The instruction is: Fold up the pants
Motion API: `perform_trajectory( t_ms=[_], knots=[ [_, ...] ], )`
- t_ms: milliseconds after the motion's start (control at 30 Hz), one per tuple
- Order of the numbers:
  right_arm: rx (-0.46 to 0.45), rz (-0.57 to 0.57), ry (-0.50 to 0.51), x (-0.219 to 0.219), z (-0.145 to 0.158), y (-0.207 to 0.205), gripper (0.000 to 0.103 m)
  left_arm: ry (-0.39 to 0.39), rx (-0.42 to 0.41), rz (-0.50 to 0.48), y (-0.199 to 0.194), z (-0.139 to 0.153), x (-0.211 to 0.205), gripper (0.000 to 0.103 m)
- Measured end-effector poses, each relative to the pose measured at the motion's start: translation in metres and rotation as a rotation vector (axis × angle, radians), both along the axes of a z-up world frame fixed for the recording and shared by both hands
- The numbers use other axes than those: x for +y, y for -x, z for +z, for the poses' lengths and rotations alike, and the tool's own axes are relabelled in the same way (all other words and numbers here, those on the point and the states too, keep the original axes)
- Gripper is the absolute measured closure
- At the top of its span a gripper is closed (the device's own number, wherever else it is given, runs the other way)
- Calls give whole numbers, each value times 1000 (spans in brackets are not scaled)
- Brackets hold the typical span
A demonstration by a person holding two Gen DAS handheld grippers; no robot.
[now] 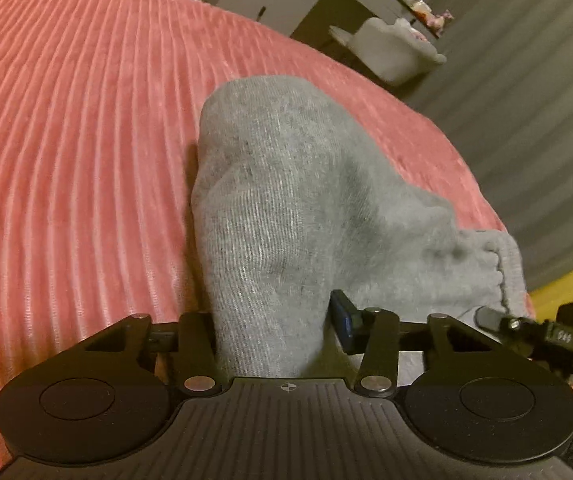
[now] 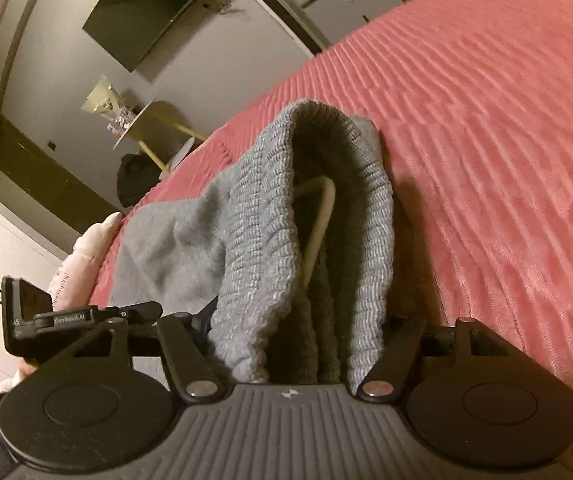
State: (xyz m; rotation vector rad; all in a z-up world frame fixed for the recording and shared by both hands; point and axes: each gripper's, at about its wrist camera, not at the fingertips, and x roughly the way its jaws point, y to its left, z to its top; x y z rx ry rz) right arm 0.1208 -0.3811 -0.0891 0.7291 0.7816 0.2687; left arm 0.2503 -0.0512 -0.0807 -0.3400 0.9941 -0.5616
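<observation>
We've got the grey pants (image 1: pixel 286 200) bunched on the red bedspread (image 1: pixel 66 140), left gripper (image 1: pixel 274 336) clamping the leg fabric, right gripper (image 2: pixel 298 344) clamping the ribbed waistband (image 2: pixel 262 216) (drawstring (image 2: pixel 318 220) showing). We'd lift both evenly, keeping edges aligned.

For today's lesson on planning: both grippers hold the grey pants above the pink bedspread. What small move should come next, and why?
Probably carry both ends forward together and lay them down flat. The left gripper pinches plain grey cloth, the right gripper clamps the ribbed waistband with its white drawstring, and the pants hang bunched over the bedspread.
</observation>
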Motion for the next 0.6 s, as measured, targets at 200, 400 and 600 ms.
perform_trajectory(
  t_ms=[200,400,600],
  knots=[
    [32,-28,72,16,5,-10,23,-64,22,3,-4,4,-14,36],
    [-2,-60,230,45,29,5,45,-96,-51,0,8,26,-20,69],
    [-101,-96,158,41,77,6,50,-23,-173,26,8,74,-25,70]
  ],
)
